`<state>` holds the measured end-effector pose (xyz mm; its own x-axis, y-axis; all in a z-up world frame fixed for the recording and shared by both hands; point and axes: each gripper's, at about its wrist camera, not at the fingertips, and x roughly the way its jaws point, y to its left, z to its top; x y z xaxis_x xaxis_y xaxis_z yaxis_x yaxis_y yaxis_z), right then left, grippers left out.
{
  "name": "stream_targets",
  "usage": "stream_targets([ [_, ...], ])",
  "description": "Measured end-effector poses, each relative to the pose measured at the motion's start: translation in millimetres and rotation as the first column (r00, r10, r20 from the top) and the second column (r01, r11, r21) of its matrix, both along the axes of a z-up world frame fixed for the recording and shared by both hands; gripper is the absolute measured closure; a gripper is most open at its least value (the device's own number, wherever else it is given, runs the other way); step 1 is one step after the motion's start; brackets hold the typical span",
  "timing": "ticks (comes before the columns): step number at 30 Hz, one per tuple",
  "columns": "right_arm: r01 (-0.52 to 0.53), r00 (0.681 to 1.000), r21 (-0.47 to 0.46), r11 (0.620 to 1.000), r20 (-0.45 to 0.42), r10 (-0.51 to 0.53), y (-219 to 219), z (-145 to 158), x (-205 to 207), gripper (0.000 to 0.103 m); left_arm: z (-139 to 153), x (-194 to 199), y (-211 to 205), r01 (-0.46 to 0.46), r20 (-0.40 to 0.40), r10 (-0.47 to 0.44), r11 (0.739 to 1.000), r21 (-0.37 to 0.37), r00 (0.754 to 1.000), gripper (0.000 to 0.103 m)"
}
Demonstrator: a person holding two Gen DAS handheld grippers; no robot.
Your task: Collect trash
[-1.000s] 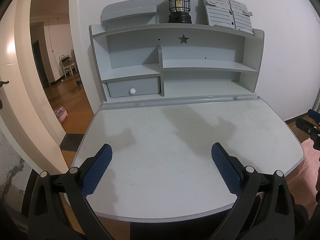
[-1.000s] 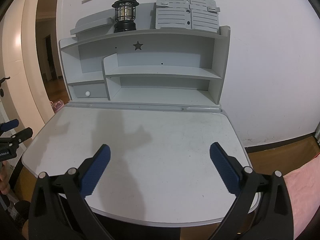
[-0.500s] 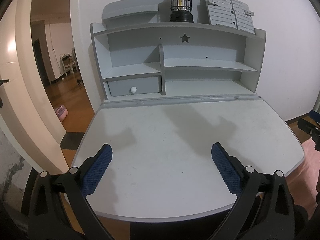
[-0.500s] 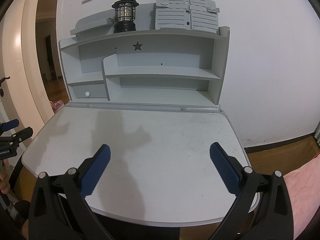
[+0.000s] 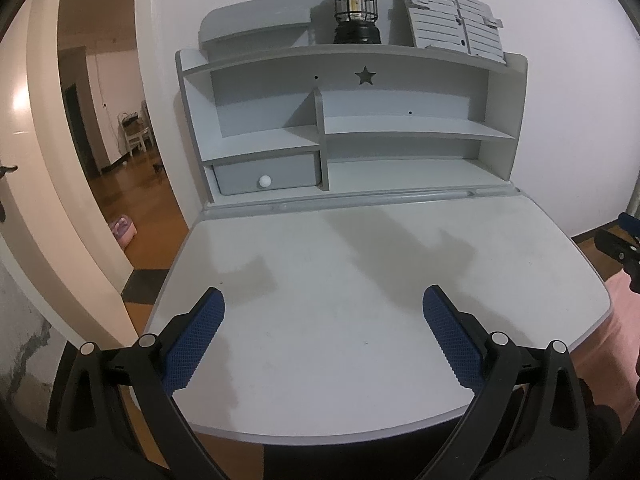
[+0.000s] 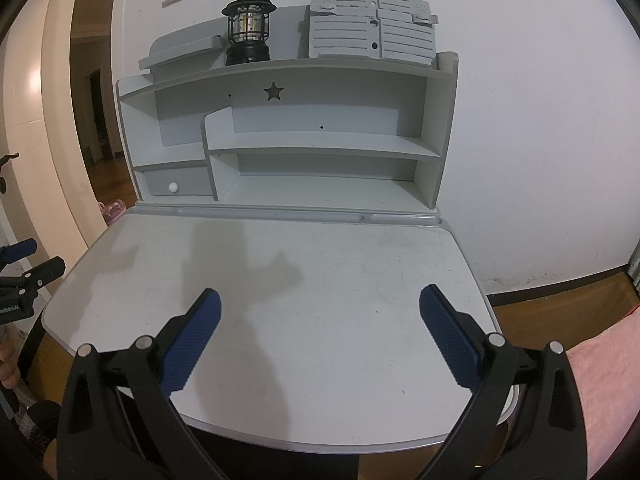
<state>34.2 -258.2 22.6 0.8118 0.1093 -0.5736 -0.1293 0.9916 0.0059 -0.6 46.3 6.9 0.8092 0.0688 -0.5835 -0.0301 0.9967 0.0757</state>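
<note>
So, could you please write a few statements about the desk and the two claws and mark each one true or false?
1. The left claw is open with nothing between its fingers. True.
2. The right claw is shut on a piece of trash. False: it is open and holds nothing.
3. A black lantern stands on the top shelf of the desk hutch. True.
4. The lantern stands on the desk top. False: it is up on the hutch.
5. The small drawer with a white knob sits at the hutch's lower right. False: it is at the lower left.
</note>
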Motion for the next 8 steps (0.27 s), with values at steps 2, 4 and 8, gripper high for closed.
stream_targets([
  [2,0.002,1.0,0.0,1.0,-0.001,-0.002,-0.5,-0.2,0.8,0.007,-0.6,2.1,-0.5,-0.01,-0.009,0.01,1.0,0.005,1.0,0.007],
  [4,0.001,1.0,0.0,1.0,0.0,-0.001,-0.5,-0.3,0.6,0.007,-1.9,4.1,0.2,-0.014,-0.017,0.014,1.0,-0.001,1.0,0.007],
  [8,0.004,1.0,0.001,1.0,-0.004,-0.004,-2.0,-1.0,2.2,0.007,-5.2,8.6,2.0,-0.006,-0.033,0.005,1.0,-0.02,0.999,0.007],
])
